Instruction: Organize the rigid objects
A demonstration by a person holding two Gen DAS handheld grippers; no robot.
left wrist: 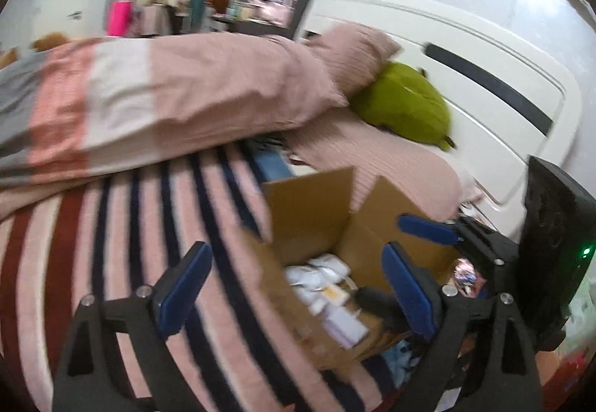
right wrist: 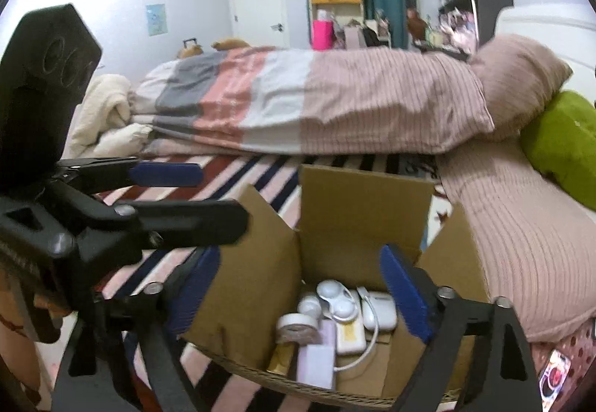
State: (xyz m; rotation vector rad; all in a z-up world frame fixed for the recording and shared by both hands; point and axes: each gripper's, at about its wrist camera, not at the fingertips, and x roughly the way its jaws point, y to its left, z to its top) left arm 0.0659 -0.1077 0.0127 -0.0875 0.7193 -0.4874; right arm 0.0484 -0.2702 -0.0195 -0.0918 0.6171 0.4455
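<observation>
Nearest the lens in the right wrist view, the right gripper (right wrist: pixel 298 296) is seen with its blue-padded fingers (right wrist: pixel 404 294) spread wide and nothing between them; it is held over the open cardboard box (right wrist: pixel 357 203). The left gripper (left wrist: pixel 294 291) is likewise held with its jaws parted and empty, above the box's left side.

The bed (right wrist: pixel 238 166), covered by a striped sheet, carries everything. A folded duvet (right wrist: pixel 327 103) in grey, salmon, white and dusty pink is laid along the bed's far edge. A pink pillow (right wrist: pixel 521 244) is placed at the head end, beside the box's right flap, and a second pillow (right wrist: pixel 517 76) is propped behind it. A green cushion (right wrist: pixel 566 143) is pressed against the white headboard (left wrist: pixel 465 50).

The box is set on the bed's near edge, just beside the pink pillow, with all flaps raised. Inside it small white objects are packed closely: a white device with a cable (right wrist: pixel 378 311), a double-domed case (right wrist: pixel 335 298), a roll of tape (right wrist: pixel 296 324), and a pale lilac block (right wrist: pixel 316 363) at the front.
</observation>
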